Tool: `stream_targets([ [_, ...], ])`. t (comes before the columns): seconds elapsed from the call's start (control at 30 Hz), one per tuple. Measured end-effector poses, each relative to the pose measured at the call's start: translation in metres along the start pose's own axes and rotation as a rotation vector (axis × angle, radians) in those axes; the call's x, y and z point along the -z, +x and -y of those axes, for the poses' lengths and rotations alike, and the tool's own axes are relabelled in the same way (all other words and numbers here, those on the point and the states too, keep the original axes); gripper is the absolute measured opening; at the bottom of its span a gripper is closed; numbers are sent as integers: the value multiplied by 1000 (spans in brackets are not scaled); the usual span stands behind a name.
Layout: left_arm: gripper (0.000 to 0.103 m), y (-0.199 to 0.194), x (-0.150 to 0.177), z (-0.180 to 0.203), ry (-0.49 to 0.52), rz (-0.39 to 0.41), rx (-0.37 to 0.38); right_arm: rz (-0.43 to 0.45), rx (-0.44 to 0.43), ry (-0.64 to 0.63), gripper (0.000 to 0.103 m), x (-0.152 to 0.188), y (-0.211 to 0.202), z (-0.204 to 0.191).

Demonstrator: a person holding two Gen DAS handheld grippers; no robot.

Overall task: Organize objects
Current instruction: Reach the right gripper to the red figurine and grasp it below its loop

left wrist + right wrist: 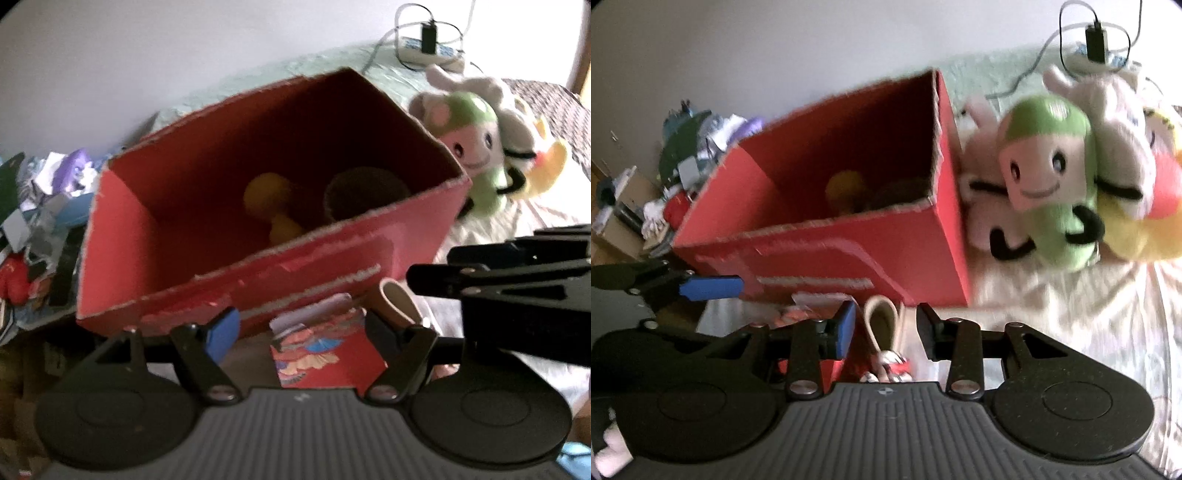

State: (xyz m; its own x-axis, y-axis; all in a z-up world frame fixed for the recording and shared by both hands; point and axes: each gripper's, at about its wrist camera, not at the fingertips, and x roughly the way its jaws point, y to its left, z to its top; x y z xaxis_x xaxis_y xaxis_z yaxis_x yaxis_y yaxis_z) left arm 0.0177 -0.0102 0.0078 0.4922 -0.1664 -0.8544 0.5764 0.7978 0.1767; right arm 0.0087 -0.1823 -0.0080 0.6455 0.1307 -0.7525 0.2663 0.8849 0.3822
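A red cardboard box [332,258] [916,240] stands open-topped on the bed. Inside it lie a yellow toy [266,195] [846,188] and a round brown thing [362,192]. In front of the box sits a small red patterned bag [321,354] with a beige loop handle [397,301] [881,317]. My left gripper [301,325] is open astride the bag, with a gap at its blue pad [221,332]. My right gripper [886,317] [436,264] is open around the handle, its pads not pressing it.
Plush toys lie right of the box: a green and pink one [469,147] [1049,177], a white one [1115,122] and a yellow one [1137,236]. A charger with cables [1095,35] sits behind. A clutter pile [44,206] [683,158] lies left. White bedsheet [1071,325] spreads right.
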Motion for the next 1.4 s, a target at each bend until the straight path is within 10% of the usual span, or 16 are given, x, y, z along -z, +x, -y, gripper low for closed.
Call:
stream_targets([
  [0.73,72,11,22,1,58,-5,197,-167,-85,142,34,14,40,21],
  [1.27,80,-3,19,20,177,51,377,-130,-95,254,24,20,24,49],
  [1.4,68,7,17,42,242,18,386,-118,-92,276,23,23,20,55],
])
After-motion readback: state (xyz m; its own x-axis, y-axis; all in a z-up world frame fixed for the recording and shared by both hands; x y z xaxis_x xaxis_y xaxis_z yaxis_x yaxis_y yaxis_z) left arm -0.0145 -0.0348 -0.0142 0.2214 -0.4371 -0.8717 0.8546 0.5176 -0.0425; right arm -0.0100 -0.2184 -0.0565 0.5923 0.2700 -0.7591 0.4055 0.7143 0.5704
